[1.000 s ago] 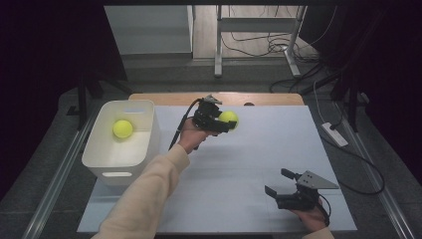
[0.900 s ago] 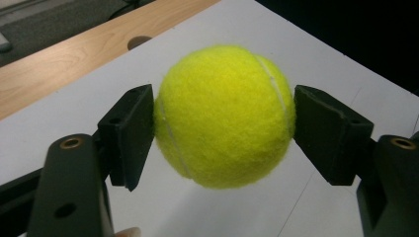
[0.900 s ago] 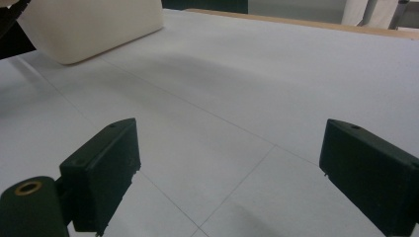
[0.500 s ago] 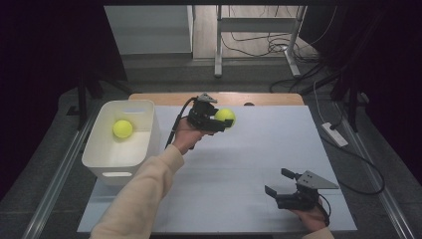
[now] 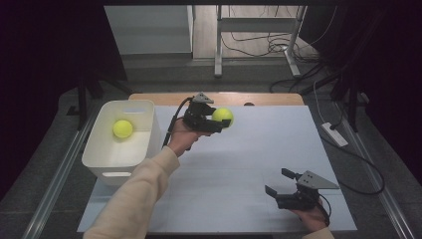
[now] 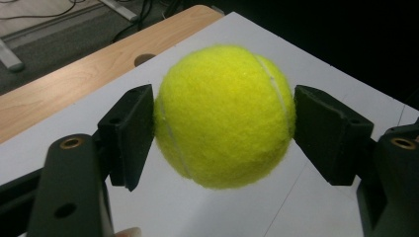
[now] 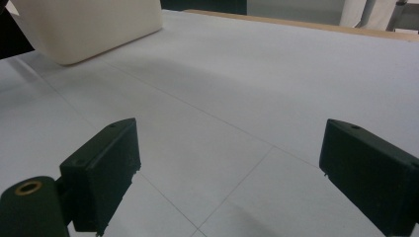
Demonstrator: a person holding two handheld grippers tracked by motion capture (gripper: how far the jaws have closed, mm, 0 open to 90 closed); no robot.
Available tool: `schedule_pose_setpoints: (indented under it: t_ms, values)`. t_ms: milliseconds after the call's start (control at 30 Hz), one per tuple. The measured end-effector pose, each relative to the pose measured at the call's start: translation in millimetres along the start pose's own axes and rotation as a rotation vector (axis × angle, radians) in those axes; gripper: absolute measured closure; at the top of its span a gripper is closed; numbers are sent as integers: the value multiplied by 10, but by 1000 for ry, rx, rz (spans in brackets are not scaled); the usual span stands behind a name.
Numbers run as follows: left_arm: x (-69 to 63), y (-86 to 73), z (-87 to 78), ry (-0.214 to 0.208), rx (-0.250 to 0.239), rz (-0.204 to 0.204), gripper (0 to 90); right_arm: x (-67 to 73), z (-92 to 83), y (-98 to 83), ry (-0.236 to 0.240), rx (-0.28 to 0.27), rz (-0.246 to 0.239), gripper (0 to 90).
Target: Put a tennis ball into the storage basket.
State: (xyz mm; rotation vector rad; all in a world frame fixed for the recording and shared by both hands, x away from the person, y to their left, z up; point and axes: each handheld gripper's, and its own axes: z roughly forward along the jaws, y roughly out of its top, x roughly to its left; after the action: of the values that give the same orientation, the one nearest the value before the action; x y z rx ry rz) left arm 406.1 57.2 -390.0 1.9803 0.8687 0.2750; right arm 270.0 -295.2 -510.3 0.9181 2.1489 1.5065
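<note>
Your left gripper has a tennis ball clamped between its jaws above the table's far edge, just beside the white bin, while your right gripper sits wide apart, empty.

A long grey metal frame leg stands at the upper centre, black cables loop across the floor beside it, and a white power strip lies right.

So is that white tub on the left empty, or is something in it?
Not empty: the white tub holds one yellow tennis ball, lying on its floor near the far end.
</note>
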Motion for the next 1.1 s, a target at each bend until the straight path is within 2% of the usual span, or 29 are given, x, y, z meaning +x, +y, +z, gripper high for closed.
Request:
schedule_pose_setpoints:
  t_ms: [267, 500, 667, 1100]
  values:
    - [-22, 8, -107, 5, -17, 12, 277, 4, 0, 3, 2, 3, -1, 88]
    - [-12, 8, -223, 2, -43, 7, 277, 5, -3, 0, 1, 3, -3, 88]
    - [-13, -5, -283, 25, -43, 24, 277, 4, -3, 2, 1, 3, -3, 88]
    - [4, -33, -466, 32, -68, 26, 277, 6, -4, 4, -1, 3, -4, 88]
